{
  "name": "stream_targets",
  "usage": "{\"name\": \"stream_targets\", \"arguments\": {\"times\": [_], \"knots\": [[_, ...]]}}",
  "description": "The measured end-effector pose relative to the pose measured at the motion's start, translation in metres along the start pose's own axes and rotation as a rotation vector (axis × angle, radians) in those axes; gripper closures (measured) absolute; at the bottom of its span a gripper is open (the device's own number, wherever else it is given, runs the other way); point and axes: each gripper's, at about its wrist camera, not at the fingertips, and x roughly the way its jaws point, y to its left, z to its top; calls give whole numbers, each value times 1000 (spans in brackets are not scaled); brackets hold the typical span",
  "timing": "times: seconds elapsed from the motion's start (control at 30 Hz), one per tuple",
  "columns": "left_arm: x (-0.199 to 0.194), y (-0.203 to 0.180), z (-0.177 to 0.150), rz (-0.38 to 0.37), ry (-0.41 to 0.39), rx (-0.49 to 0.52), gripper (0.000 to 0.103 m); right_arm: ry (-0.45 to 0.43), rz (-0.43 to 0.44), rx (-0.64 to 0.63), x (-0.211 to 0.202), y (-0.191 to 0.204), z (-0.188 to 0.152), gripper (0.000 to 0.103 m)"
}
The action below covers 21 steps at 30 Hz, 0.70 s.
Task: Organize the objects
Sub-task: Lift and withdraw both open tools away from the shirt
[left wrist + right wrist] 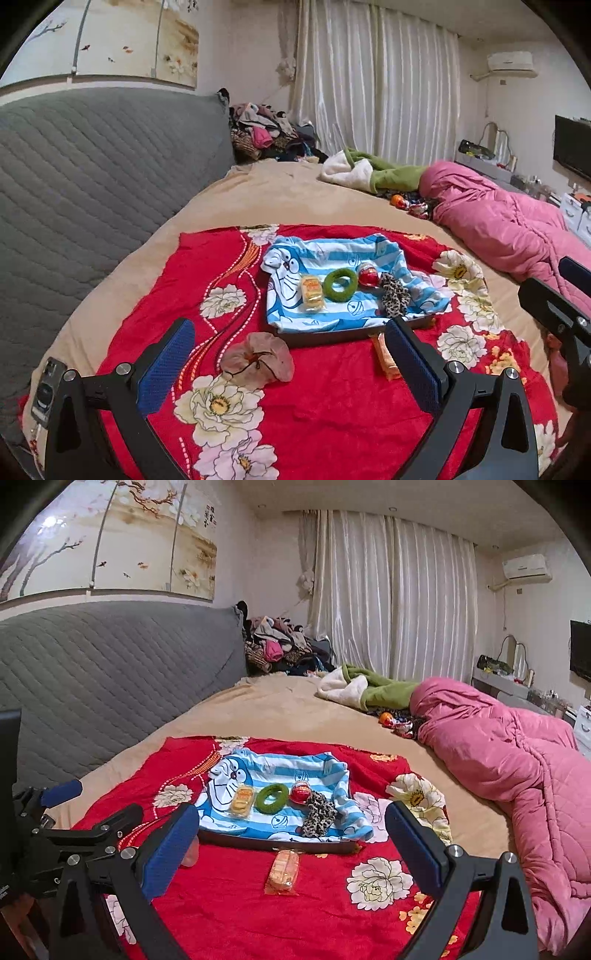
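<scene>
A dark tray (325, 338) lined with a blue-striped cartoon cloth (295, 314) sits on the red floral blanket (332, 406). On the cloth lie a yellow packet (313, 291), a green ring (340, 284), a red ball (368, 277) and a leopard scrunchie (395, 295). My left gripper (289, 325) is open above a pink scrunchie (258, 360) in front of the tray. An orange packet (284, 871) lies in front of the tray (277, 843), below my open right gripper (292, 810). Neither gripper holds anything.
A pink quilt (517, 768) lies heaped along the right side. A green and white blanket (362, 688) lies at the back. The grey quilted headboard (92, 177) rises on the left. A phone (48, 387) lies by the blanket's left edge. Clothes (266, 133) are piled beyond the bed.
</scene>
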Motion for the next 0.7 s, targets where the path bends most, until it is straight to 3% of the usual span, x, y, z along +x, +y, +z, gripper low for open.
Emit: {"name": "stream_targets", "arguments": {"times": [0.37,0.7], "knots": [[-18,10,-22,20,10,-2,1,-13,3,-15,-24,14,-17,1],[-8,17,-48,23,52,-2,1,34,0,-24,-15,18,-45,1]]}}
